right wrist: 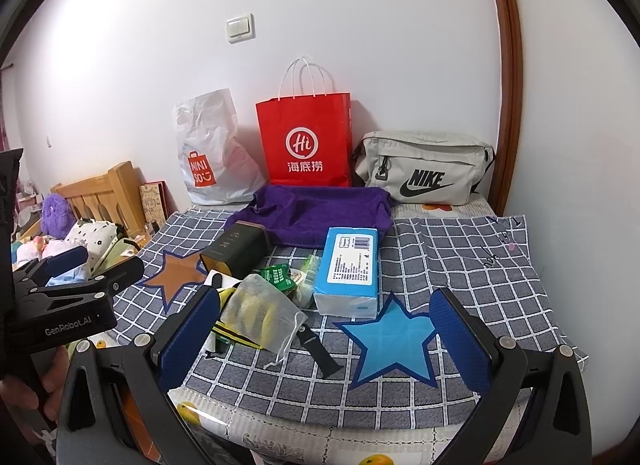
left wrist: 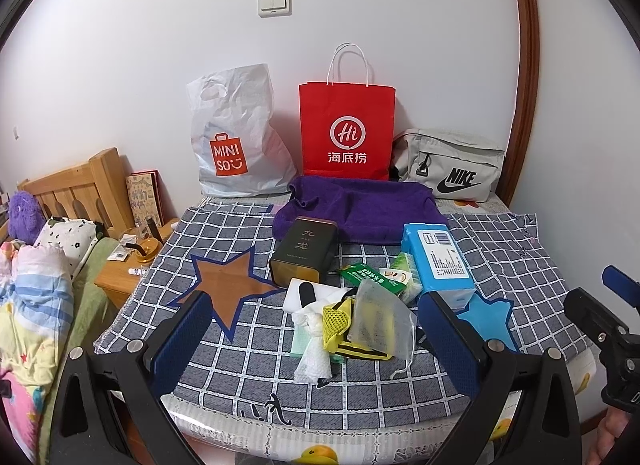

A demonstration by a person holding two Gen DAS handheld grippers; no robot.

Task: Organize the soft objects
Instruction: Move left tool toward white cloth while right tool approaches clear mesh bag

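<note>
Purple towel [left wrist: 360, 209], crumpled, behind dark tin [left wrist: 304, 255]

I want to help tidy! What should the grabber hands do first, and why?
Probably ease the left gripper forward onto the mesh pouch. Both grippers are open and empty, and the soft pouch lies nearest, atop the pile, straight between the left fingers.

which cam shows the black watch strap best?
Right wrist: the black watch strap lies fully exposed on the checked cloth beside the mesh pouch. Left wrist shows only a sliver of it behind that pouch.
</note>
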